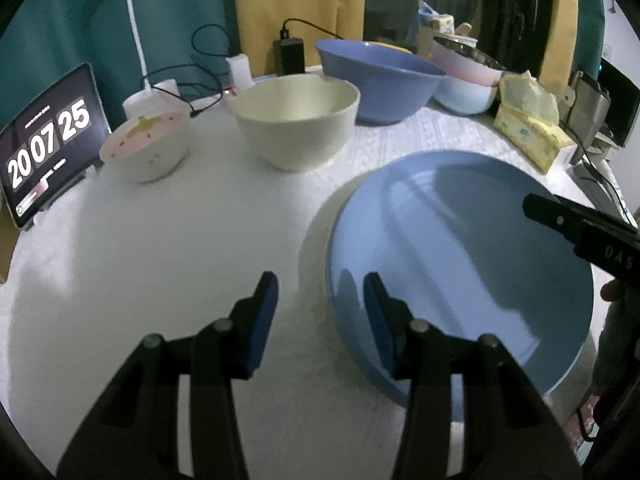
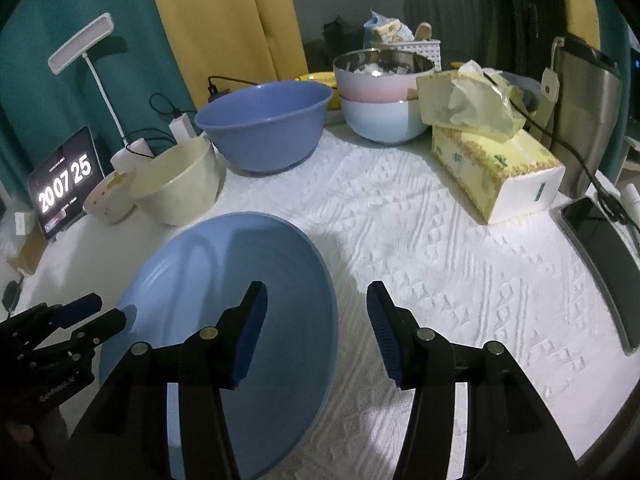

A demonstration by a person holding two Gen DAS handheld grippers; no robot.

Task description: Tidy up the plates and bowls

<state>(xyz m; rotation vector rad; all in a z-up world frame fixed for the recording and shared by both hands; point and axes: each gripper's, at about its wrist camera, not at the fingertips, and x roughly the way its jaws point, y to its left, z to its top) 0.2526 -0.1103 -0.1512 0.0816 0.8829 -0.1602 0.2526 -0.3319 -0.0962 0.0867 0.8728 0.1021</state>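
The left black two-finger gripper with blue pads (image 1: 320, 292) is angled downward, its jaws parted and nothing pressed between them. The right black two-finger gripper with blue pads (image 2: 318, 300) is likewise tilted downward, jaws spread apart and nothing gripped. Each gripper's tip is seen at the edge of the other's view.

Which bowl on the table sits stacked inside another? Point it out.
The pink steel-lined bowl, at the back beside the tissue box, nests in a pale blue one; the others stand alone.
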